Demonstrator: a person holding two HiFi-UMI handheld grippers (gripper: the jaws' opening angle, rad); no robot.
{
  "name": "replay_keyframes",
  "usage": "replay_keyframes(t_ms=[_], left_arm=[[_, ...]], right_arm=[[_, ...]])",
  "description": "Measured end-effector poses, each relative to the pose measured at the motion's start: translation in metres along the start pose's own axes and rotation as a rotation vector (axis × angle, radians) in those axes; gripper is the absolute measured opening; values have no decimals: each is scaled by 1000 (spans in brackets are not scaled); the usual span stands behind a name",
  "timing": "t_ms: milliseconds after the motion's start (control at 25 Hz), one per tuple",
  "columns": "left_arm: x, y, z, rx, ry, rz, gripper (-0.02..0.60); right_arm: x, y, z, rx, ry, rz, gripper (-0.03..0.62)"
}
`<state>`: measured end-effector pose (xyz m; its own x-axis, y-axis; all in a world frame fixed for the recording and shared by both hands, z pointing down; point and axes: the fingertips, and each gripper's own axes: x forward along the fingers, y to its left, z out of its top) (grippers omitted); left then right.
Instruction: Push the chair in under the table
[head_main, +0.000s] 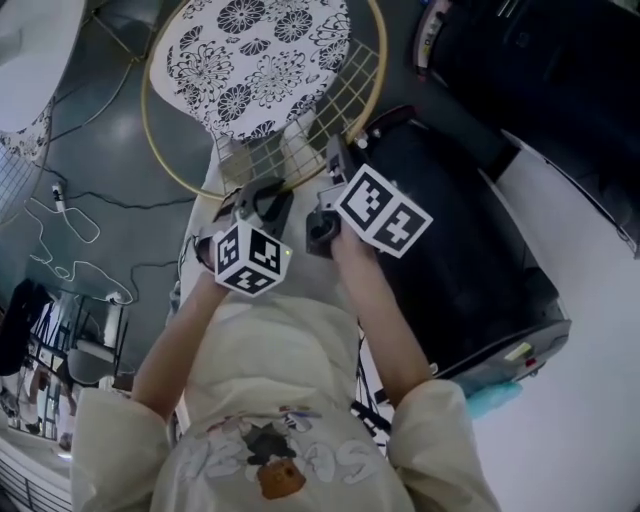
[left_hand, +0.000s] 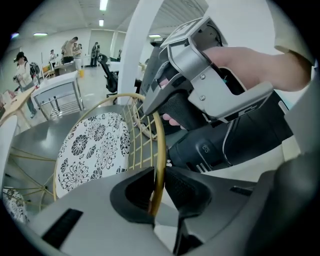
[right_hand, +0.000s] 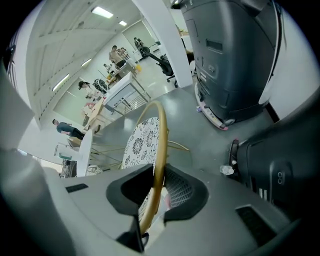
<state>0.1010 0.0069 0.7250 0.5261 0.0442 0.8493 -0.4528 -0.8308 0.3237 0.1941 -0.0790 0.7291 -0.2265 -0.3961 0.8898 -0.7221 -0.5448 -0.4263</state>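
Note:
The chair has a round seat cushion with a black-and-white flower print, a gold hoop frame and a gold wire-grid back. Both grippers stand side by side at the top of that back. My left gripper is shut on the gold back rim, which runs between its pads. My right gripper is shut on the same rim a little further right. In the left gripper view the right gripper shows close above. The seat lies beyond the right gripper.
A big black machine stands close on the right of the chair. A white round table with another flower-print chair is at the upper left. Cables trail over the grey floor. People stand far off by desks.

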Motion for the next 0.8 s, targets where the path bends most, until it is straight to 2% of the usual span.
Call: replay_keyframes(t_ms=[240, 520, 720, 800], left_arm=[[1, -4, 2, -23, -5, -1, 71], [7, -4, 5, -33, -15, 27, 71], [-13, 13, 0, 43, 13, -83, 71], [-18, 17, -1, 53, 9, -89, 71]], right_arm=[[-3, -3, 1, -19, 23, -14, 72], [0, -5, 5, -59, -29, 15, 72], [-3, 8, -1, 40, -72, -57, 72], [-3, 13, -2, 36, -76, -68, 72]])
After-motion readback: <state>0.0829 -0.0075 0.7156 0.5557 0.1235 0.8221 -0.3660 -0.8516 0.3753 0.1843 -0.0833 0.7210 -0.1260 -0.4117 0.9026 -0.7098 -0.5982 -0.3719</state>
